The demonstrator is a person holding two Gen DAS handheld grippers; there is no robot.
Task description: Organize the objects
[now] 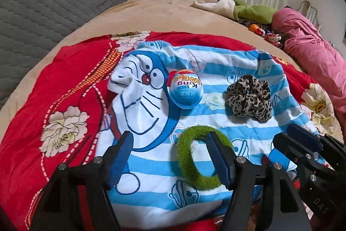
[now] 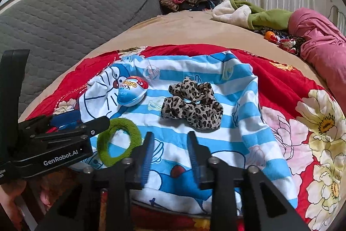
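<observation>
Left wrist view shows us the blue-and-white striped cartoon-print cloth [image 1: 216, 84] spread flat over the red floral bed cover [image 1: 71, 84], and three small things lying on it: the blue, white and red egg-shaped plastic toy capsule [image 1: 185, 89] towards the far left of the cloth, the crumpled leopard-print fabric scrunchie [image 1: 248, 98] to its right and apart from it, and the fuzzy green ring-shaped hair tie [image 1: 203, 157] nearest to us.

We judge the task to be partway along. The three items sit gathered on the cloth, none touching another, which looks like a collecting stage done. What is left, as we read it, is wrapping or moving them, and the heap of clothes and the pink bundle at the far end of the bed remain untouched.

Our left gripper [image 1: 170, 157] stands wide apart, gripping nothing; its right finger lies across the green hair tie in this view, but the pads do not press on it. In the right wrist view, our right gripper [image 2: 170, 151] is parted a little, with only striped cloth showing between its fingers and nothing held. It hovers just beside the green hair tie [image 2: 119, 142], short of the leopard-print scrunchie [image 2: 192, 107].
</observation>
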